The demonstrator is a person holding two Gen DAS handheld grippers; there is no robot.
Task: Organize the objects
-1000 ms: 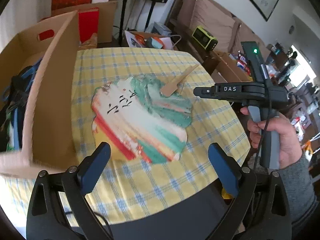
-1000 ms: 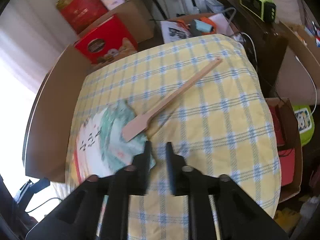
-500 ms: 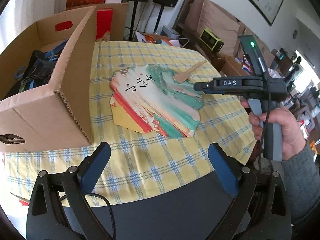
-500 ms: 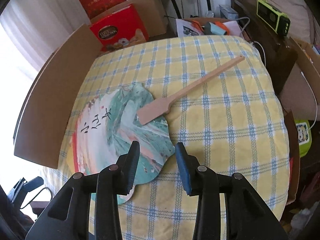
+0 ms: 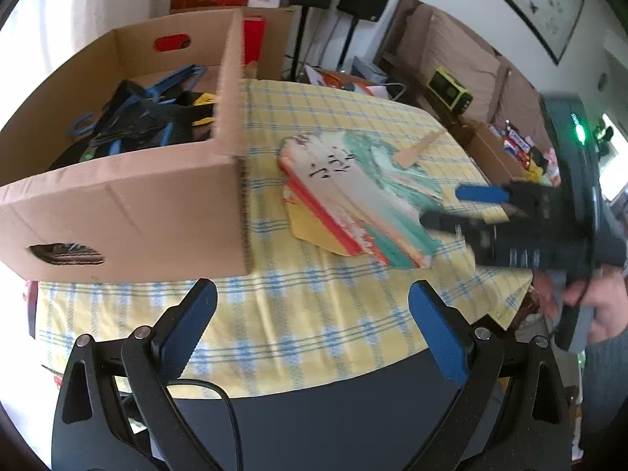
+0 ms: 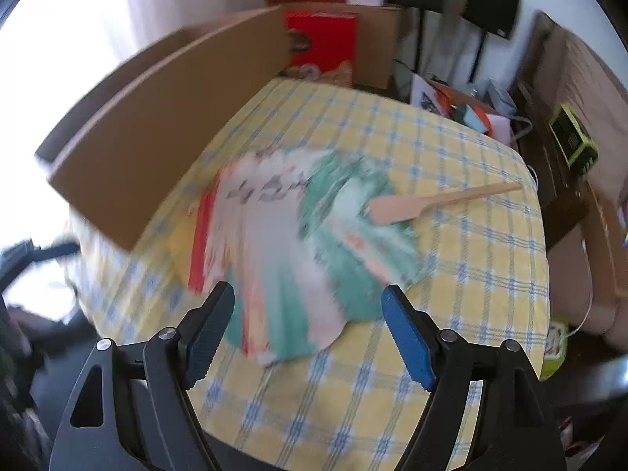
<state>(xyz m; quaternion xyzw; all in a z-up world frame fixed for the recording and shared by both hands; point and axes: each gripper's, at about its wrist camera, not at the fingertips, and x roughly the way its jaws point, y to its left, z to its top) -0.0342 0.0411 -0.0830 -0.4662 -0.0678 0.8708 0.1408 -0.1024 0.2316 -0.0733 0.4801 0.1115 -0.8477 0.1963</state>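
A painted paper fan [image 5: 353, 200] with a wooden handle [image 5: 420, 148] lies flat on the yellow checked tablecloth [image 5: 314, 314]. It also shows in the right wrist view [image 6: 298, 247], handle [image 6: 443, 202] pointing right. A cardboard box [image 5: 129, 200] with dark straps and tools inside stands left of the fan. My left gripper [image 5: 310, 329] is open and empty above the table's near edge. My right gripper [image 6: 308, 331] is open wide, hovering over the fan's near edge; in the left wrist view it [image 5: 463, 206] hovers at the fan's right side.
A red box [image 6: 322, 43] and more cartons stand behind the table. A sofa with a green radio [image 5: 451, 92] is at the far right. An open carton [image 5: 494, 149] of goods sits beside the table's right edge.
My right gripper has opened from nearly shut to wide and moved back toward the fan's near edge. My left gripper has pulled back, so more of the box shows.
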